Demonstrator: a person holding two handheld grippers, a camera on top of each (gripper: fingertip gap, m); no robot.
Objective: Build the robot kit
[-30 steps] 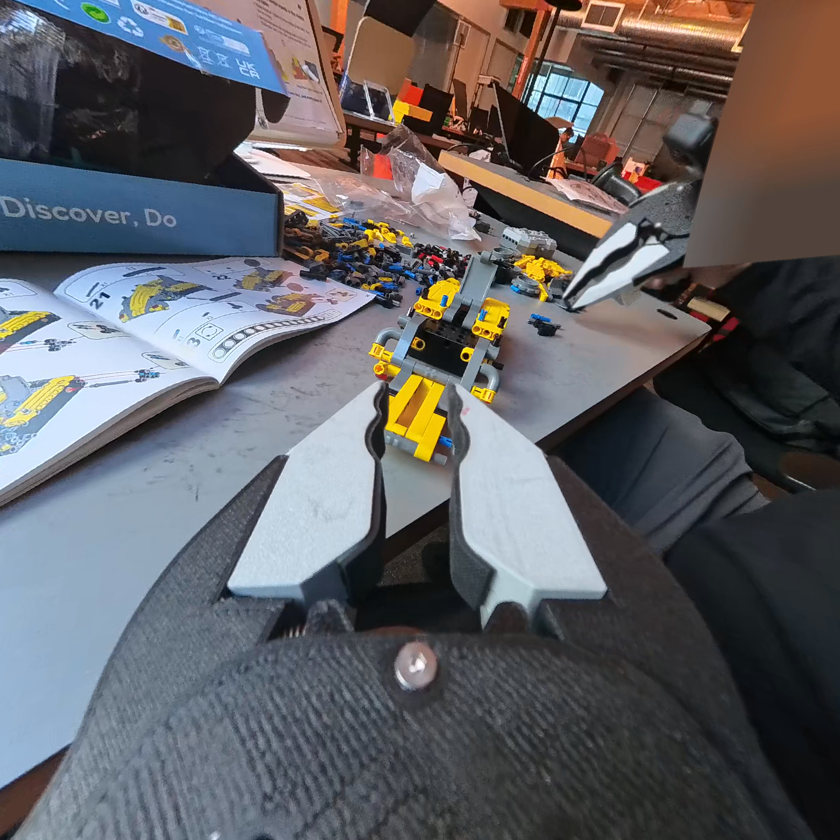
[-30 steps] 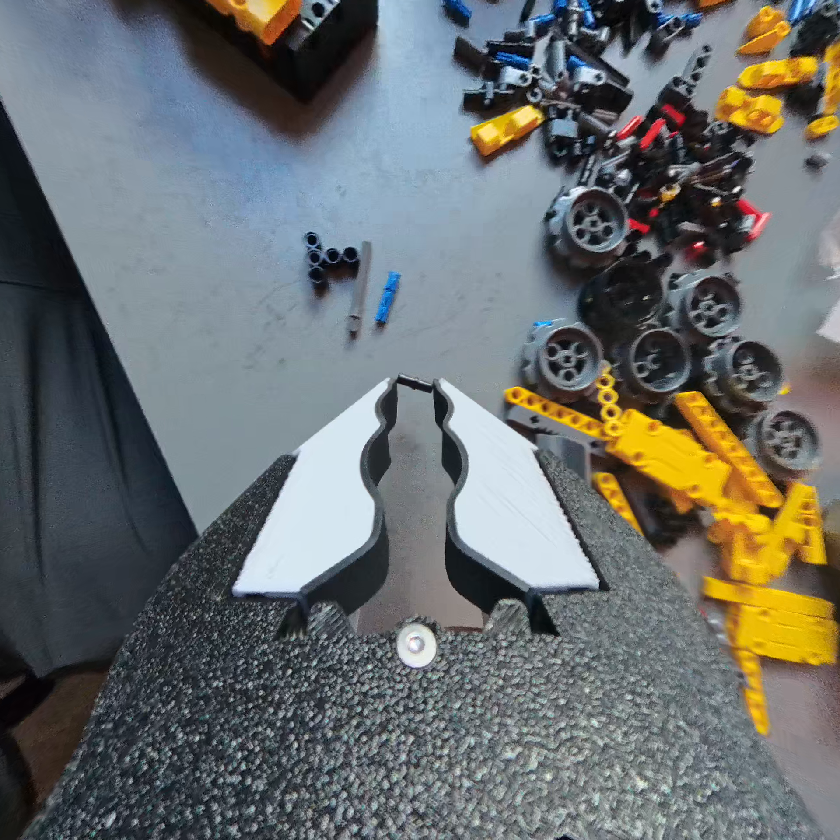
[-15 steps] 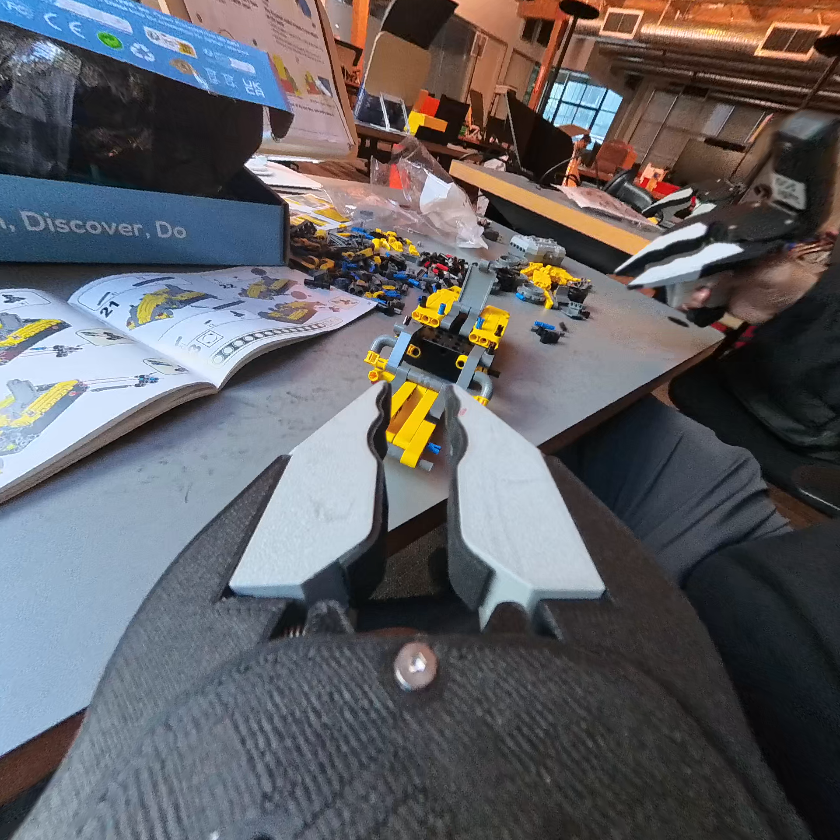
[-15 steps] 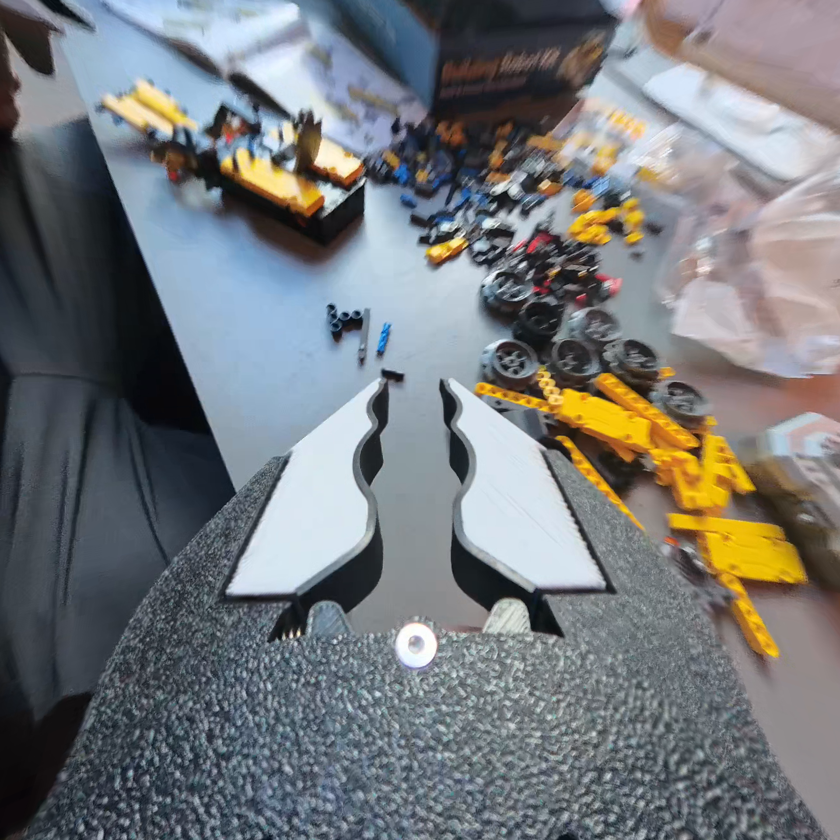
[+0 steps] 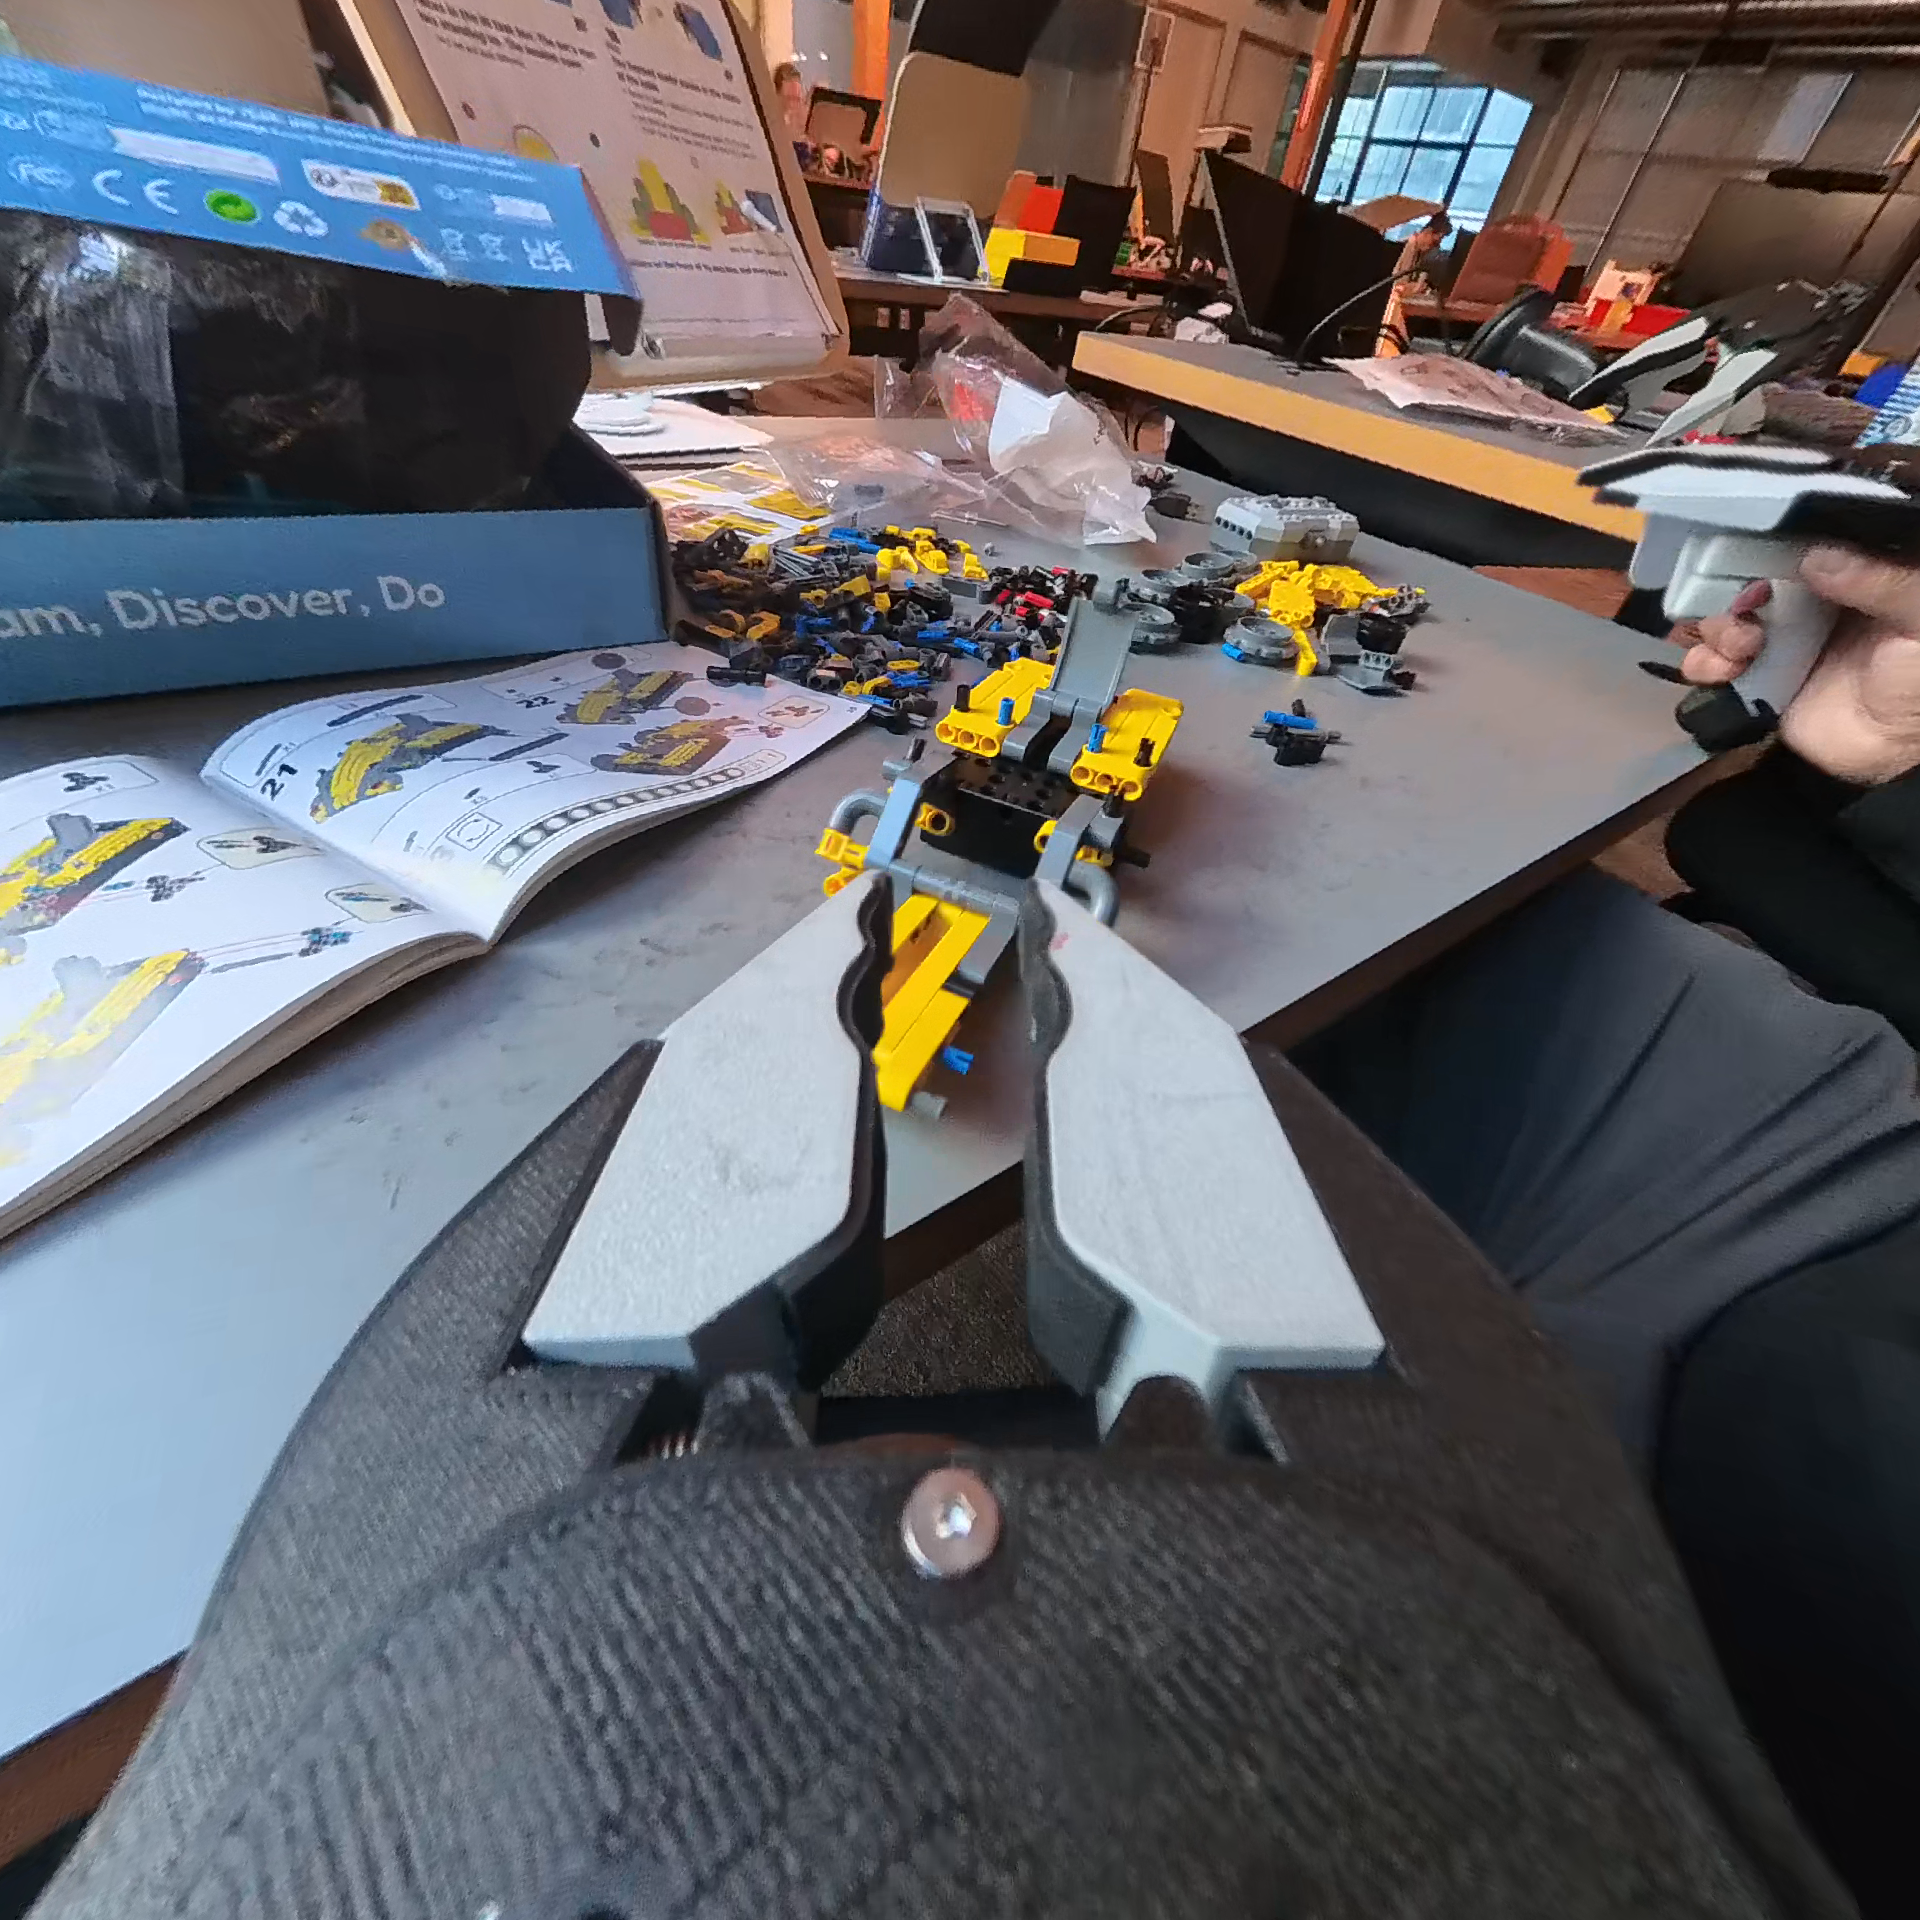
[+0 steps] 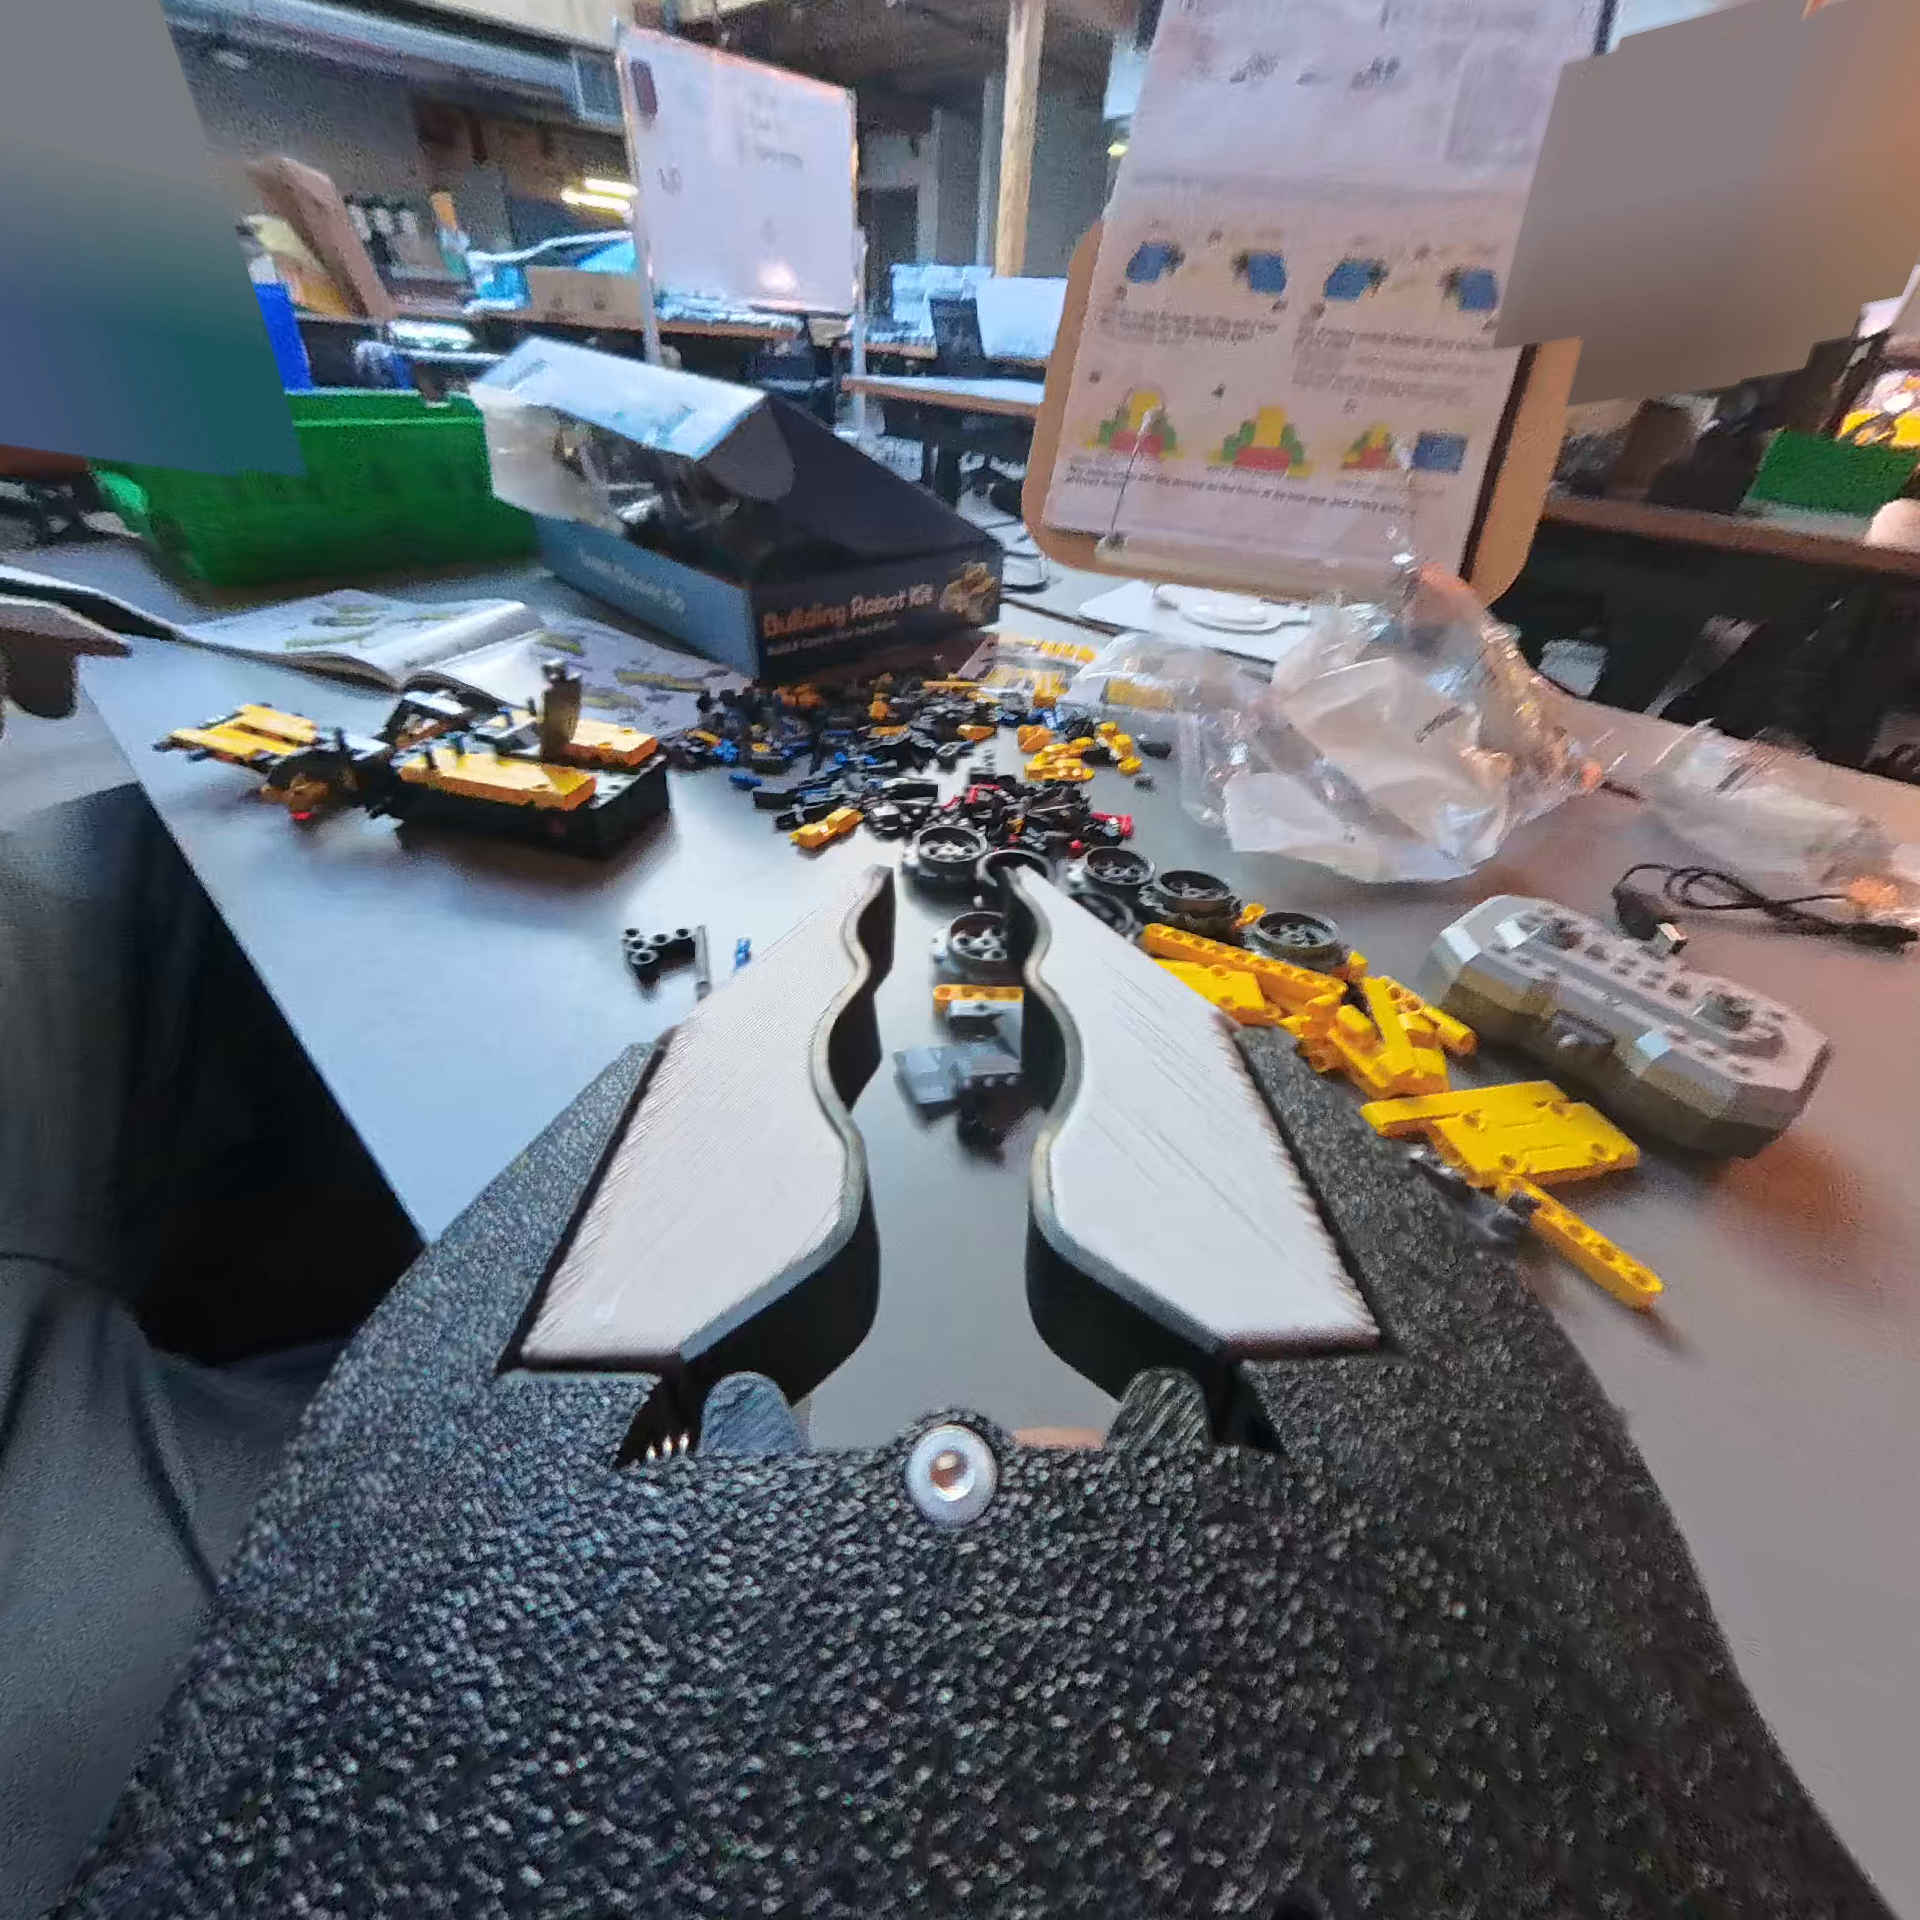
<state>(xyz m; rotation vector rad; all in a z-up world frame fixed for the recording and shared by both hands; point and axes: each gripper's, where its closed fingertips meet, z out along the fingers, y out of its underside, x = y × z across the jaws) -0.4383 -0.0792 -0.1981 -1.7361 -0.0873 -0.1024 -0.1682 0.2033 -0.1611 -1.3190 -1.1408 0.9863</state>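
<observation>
My left gripper (image 5: 951, 914) sits low at the near edge of the grey table (image 5: 1351, 883), jaws parted with a clear gap and nothing between them. Its tips frame the near end of the half-built yellow, grey and black brick vehicle (image 5: 997, 821); whether they touch it I cannot tell.

Left of the model lies the open instruction booklet (image 5: 343, 852), with the blue cardboard kit box (image 5: 312, 592) behind it, flap raised.

My right gripper (image 6: 951, 888) hangs above the table, jaws apart, empty. The picture here is somewhat blurred. Just past its tips: a cluster of dark grey toothed wheels (image 6: 1112, 883). Under the gap between the fingers: a few small grey and black pieces (image 6: 961, 1081). To the right, a scatter of yellow perforated beams and plates (image 6: 1403, 1049), then a grey faceted control block (image 6: 1631, 1018). To the left, a small black connector with a grey pin and blue peg (image 6: 675, 948).

Behind the wheels, a spread of mixed small black, blue, red and yellow parts (image 6: 914, 769), and crumpled clear plastic bags (image 6: 1382, 748) farther right.
</observation>
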